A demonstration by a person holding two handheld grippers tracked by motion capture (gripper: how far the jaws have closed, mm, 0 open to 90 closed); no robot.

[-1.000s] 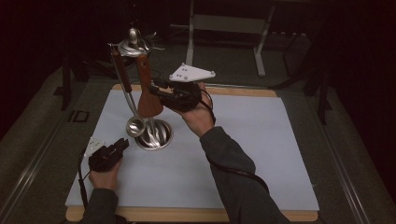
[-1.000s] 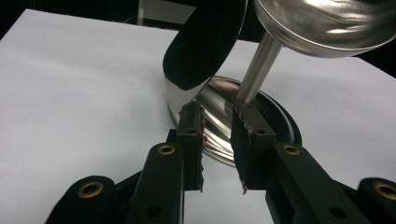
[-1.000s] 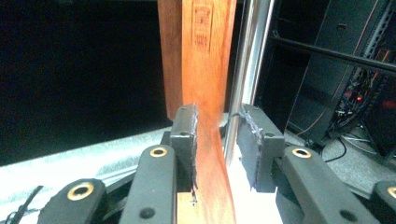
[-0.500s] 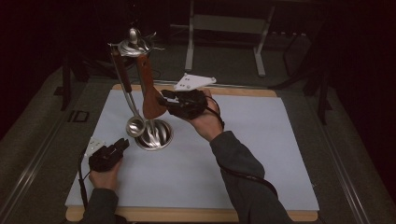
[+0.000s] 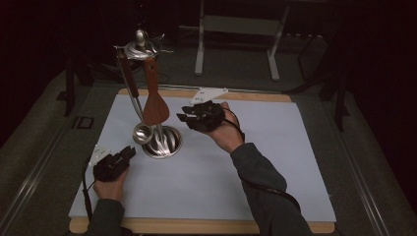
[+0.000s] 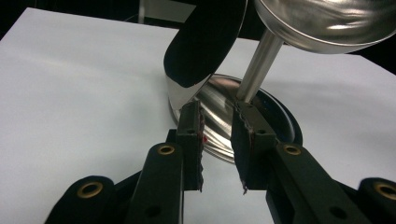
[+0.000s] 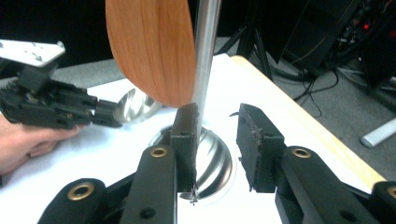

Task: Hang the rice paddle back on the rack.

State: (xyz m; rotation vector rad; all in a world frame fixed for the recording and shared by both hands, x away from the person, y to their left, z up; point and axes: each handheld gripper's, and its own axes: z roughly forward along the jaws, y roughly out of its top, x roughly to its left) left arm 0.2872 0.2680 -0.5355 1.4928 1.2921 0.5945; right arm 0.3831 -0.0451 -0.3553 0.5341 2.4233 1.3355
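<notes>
The wooden spatula (image 5: 155, 101) hangs blade-down from the top ring of the metal utensil stand (image 5: 160, 140), near the back left of the white mat (image 5: 275, 162); hanging keeps its handle up and its broad end swinging free beside the pole. The blade is smooth reddish-brown wood with a rounded lower edge, seen close in the right gripper view (image 7: 149, 46) against the polished pole. A steel ladle (image 5: 142, 132) hangs lower, its shiny bowl just above the stand's round, fluted, mirror-bright base. The right gripper (image 5: 189, 114) is held level just beside the spatula's blade, its jaws apart with nothing between them, probably lined up to take the blade or steady it. The left gripper (image 5: 129, 151) rests low on the mat in front of the base, jaws part open and empty, pointed at the base as if ready to brace the stand. The mat is matte and plain, lying on a wooden board (image 5: 255, 96).
</notes>
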